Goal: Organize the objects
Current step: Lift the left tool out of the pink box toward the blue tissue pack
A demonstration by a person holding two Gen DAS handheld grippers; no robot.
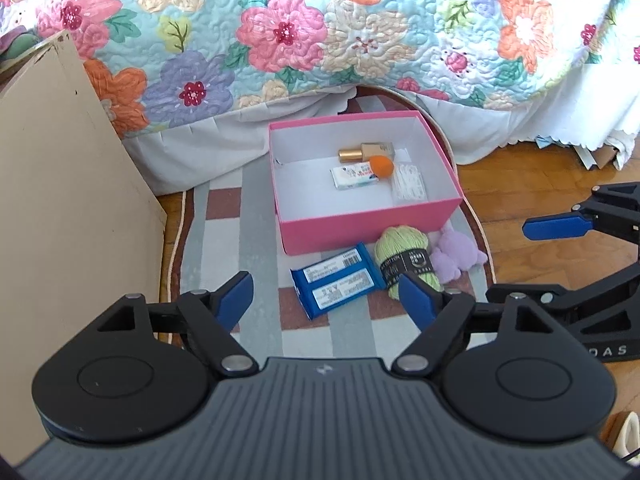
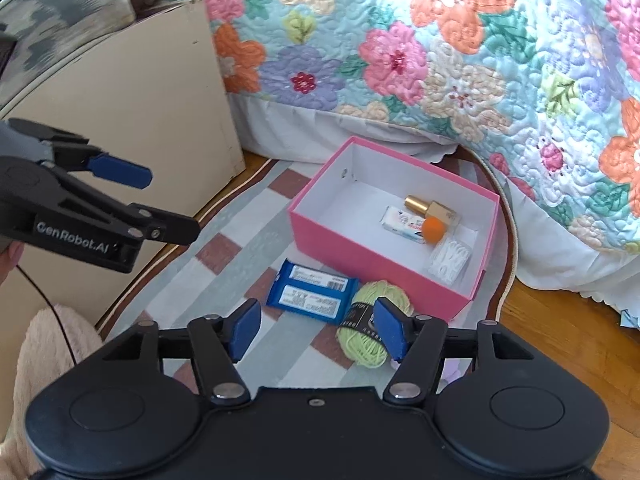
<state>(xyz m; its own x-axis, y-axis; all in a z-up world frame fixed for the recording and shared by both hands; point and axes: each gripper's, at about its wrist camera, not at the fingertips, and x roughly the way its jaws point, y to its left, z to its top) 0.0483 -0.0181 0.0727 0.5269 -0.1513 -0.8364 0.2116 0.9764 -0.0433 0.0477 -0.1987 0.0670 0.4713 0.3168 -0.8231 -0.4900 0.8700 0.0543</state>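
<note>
Four in box: you had a gold-capped bottle [image 1: 366, 153], an orange ball [image 1: 381, 166], a white packet [image 1: 355, 175] and a clear pack of cotton swabs [image 1: 408, 185] already lying inside the pink box [image 1: 360, 228], all bunched toward its right end as your left camera showed it
Three left out: by your count of what lay on the rug [image 1: 224, 240], the blue wafer pack [image 1: 338, 282], the green yarn [image 1: 404, 258] and the lilac plush toy [image 1: 456, 256] were not yet stowed, so the job looked a little over half done
Blue wafer pack: it lay flat, label side up, just in front of the pink box's near wall, its right end close to the yarn
Green yarn: a soft skein with a black paper band round its middle, it sat just in front of the box's near right corner, between the wafer pack and the plush
Lilac plush toy: it was slumped against the yarn, close to the box's right corner; in your right camera it was almost wholly hidden
Left gripper [image 1: 326, 300]: your tongs stood apart with nothing between them, held above the rug in front of the box
Right gripper [image 2: 316, 330]: your tongs were apart too and empty, held over the yarn in front of the box
Box room: the left half of the pink box's floor was bare, enough, as far as you could judge, for the rest
</note>
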